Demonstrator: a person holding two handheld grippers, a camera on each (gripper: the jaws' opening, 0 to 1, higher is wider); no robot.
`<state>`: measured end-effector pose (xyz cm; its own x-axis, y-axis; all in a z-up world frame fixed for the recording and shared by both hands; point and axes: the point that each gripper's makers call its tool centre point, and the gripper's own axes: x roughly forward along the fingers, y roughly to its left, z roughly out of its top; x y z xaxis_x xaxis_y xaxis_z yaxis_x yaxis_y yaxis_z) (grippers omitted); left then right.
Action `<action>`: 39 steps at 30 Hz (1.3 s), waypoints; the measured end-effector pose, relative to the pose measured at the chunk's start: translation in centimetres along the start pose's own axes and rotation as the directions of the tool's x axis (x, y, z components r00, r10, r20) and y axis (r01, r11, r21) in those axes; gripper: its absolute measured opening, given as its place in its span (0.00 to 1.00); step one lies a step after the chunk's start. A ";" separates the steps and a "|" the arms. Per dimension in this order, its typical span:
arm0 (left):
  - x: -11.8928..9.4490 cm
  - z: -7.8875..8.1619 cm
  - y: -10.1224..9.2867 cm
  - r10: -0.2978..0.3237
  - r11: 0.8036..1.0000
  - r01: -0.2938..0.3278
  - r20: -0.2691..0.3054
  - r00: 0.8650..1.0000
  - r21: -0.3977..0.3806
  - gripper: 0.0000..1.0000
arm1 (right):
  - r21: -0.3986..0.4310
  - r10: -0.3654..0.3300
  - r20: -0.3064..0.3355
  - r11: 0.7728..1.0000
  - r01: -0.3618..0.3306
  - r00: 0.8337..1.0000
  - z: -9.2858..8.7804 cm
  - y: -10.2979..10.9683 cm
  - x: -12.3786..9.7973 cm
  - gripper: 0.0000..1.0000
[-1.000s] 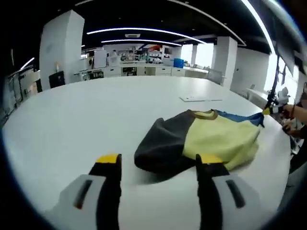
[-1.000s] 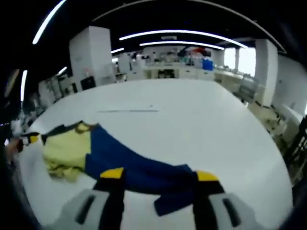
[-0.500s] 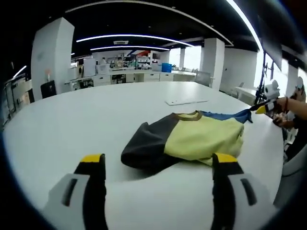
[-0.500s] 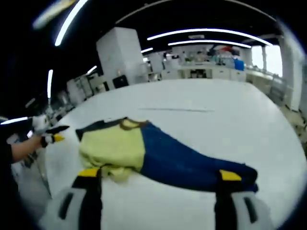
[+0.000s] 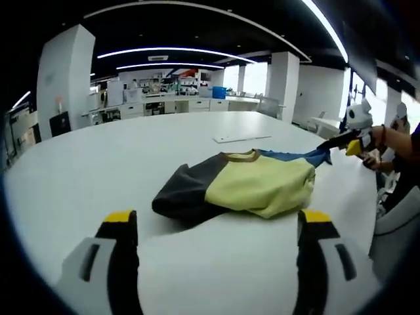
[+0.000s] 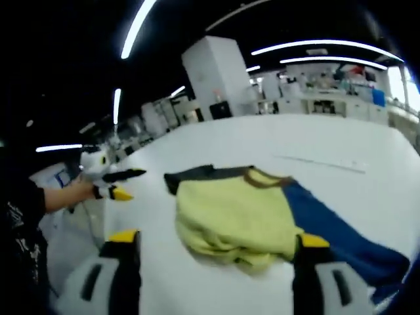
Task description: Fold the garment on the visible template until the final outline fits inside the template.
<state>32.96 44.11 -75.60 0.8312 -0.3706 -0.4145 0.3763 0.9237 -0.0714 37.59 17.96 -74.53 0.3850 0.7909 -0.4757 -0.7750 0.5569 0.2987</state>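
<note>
The garment (image 5: 246, 189) looks like soft, matt cloth (rumpled into loose folds), lying on a smooth, faintly glossy white table (image 5: 131, 151), between hard plastic-looking yellow-tipped jaws.

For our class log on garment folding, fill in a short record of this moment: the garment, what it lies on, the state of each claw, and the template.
garment: shirt with yellow body, dark sleeve and blue sleeve, lying crumpled, not folded flat
surface: white table, shirt resting on it
left claw: open, holding nothing, short of the shirt
right claw: open, holding nothing, shirt's yellow part between its jaws in the view
template: faint outline on the table beyond the shirt; too faint to confirm
</note>
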 end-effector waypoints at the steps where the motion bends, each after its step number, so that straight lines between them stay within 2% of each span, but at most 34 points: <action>1: -0.1 -0.1 -0.2 -0.003 1.000 0.003 -0.001 1.000 0.004 0.99 | -0.014 0.028 -0.005 0.999 -0.029 1.000 0.1 1.0 0.4 0.94; 5: -0.3 -0.2 -0.9 -0.017 1.000 0.017 -0.009 1.000 0.009 0.99 | -0.039 0.072 -0.008 0.997 -0.072 0.997 0.3 3.0 1.5 0.90; 10: -0.9 0.1 -1.9 -0.030 0.999 0.031 -0.002 1.000 0.035 0.99 | -0.119 0.122 -0.027 0.985 -0.124 0.992 0.3 5.0 3.5 0.80; 13: -1.2 0.4 -2.7 -0.036 0.999 0.036 0.006 0.999 0.037 0.99 | -0.170 0.144 -0.051 0.974 -0.151 0.988 -0.1 6.0 4.6 0.70; 18: -1.7 0.4 -4.0 -0.035 0.998 0.035 -0.002 0.999 0.055 0.97 | -0.206 0.188 -0.070 0.958 -0.198 0.980 -0.9 7.4 6.4 0.50; 19: -1.7 0.4 -4.1 -0.038 0.998 0.038 0.009 0.999 0.045 0.97 | -0.227 0.212 -0.083 0.947 -0.225 0.974 -1.2 7.9 6.8 0.46; 20: -1.7 0.4 -4.2 -0.040 0.998 0.040 0.010 0.999 0.043 0.98 | -0.227 0.207 -0.083 0.949 -0.220 0.975 -1.3 8.0 7.1 0.42; 23: -2.1 0.2 -4.6 -0.042 0.998 0.042 0.013 0.999 0.035 0.96 | -0.257 0.201 -0.098 0.941 -0.220 0.975 -2.0 8.1 8.2 0.40; 27: -2.4 -0.1 -5.2 -0.050 0.998 0.050 0.003 0.999 0.039 0.96 | -0.285 0.180 -0.160 0.933 -0.220 0.970 -3.7 8.0 9.3 0.36; 28: -2.4 -0.1 -5.3 -0.052 0.998 0.052 0.002 0.999 0.037 0.96 | -0.286 0.176 -0.159 0.934 -0.216 0.971 -3.8 8.0 9.5 0.35; 32: -2.7 -0.6 -5.5 -0.054 0.998 0.054 -0.008 0.999 0.039 0.95 | -0.338 0.090 -0.208 0.928 -0.158 0.974 -5.0 6.8 10.3 0.26; 35: -2.7 -0.9 -5.7 -0.055 0.998 0.056 -0.017 0.998 0.039 0.95 | -0.356 0.051 -0.227 0.925 -0.132 0.973 -5.5 6.2 11.1 0.24; 39: -2.9 -1.4 -5.7 -0.053 0.998 0.054 -0.029 0.998 0.035 0.94 | -0.424 -0.012 -0.280 0.899 -0.113 0.960 -6.7 5.2 11.9 0.20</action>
<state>27.80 40.06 -75.24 0.7980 -0.4158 -0.4363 0.4343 0.8986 -0.0622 34.78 28.55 -84.19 0.2385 0.6818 -0.6915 -0.9523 0.3038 -0.0288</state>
